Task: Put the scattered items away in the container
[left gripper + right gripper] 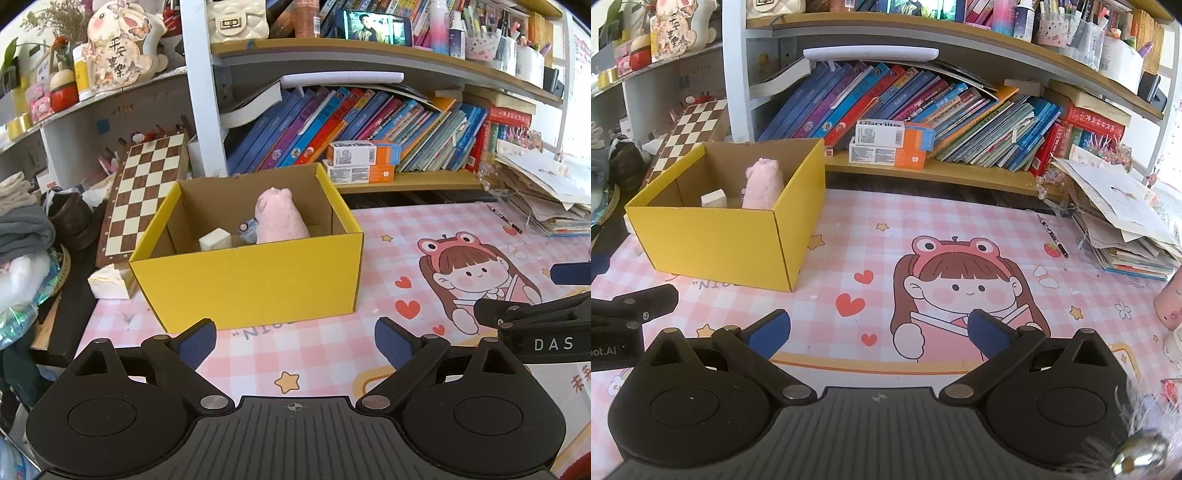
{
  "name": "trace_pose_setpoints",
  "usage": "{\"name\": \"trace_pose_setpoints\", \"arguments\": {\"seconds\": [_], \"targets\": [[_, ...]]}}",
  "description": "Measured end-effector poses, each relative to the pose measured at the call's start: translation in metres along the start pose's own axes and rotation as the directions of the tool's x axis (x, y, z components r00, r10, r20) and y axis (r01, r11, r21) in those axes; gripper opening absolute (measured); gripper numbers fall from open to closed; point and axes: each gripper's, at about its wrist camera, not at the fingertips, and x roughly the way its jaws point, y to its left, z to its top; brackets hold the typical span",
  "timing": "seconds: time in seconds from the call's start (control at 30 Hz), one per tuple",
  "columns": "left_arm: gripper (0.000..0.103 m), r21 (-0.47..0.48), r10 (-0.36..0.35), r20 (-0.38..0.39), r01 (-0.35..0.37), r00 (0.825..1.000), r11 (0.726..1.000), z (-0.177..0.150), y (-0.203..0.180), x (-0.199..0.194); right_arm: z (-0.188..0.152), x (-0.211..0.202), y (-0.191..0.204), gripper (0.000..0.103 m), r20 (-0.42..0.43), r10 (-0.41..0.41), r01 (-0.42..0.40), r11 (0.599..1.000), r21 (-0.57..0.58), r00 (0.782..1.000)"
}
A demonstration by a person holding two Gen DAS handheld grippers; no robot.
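1. Counter [849, 236]: covered by a pink checked mat with a cartoon girl print; mostly bare of loose items across the middle.
2. Yellow cardboard box [251, 284]: open-topped container, standing upright toward the left rear of the mat, directly ahead of the left gripper [295, 343] and off to the left of the right gripper [879, 332]. Left hand judged the nearer to it.
3. Contents of the box: pink plush toy [277, 218] upright against the right inner wall; white block [215, 239] beside it at the front left; small blue-grey item [248, 229] between the two, too small to identify.
4. Pink object [1169, 306]: sits at the far right edge of the mat, to the right of the right gripper and well apart from the box; cut off by the frame, identity unclear. Judged the likeliest remaining item; right hand nearer.
5. Black pen [1052, 236]: lies on the mat near the paper stack, long axis running near-to-far, ahead-right of the right gripper.
6. Left gripper: spread wide, nothing between the pads.
7. Right gripper: fully spread, holding nothing.
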Motion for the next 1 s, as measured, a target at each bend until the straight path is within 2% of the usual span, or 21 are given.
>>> {"name": "trace_pose_setpoints", "arguments": {"seconds": [0.53,0.67,1.0], "targets": [[0.096,0.024,0.010,-0.002,-0.010,1.000,1.000,0.0006,-0.0062,-0.0034,-0.0004,0.0002,-0.0019,0.103,-0.005,0.021,-0.021,1.000,0.001,1.000],[0.100,0.028,0.012,-0.001,-0.012,1.000,1.000,0.0007,-0.0071,-0.0043,-0.0007,-0.0009,-0.0013,0.103,-0.006,0.019,-0.019,1.000,0.003,1.000],[0.102,0.030,0.012,0.002,-0.012,1.000,0.999,0.0001,-0.0067,-0.0071,-0.0019,-0.0047,0.0036,0.103,0.000,0.013,-0.013,1.000,0.007,1.000]]}}
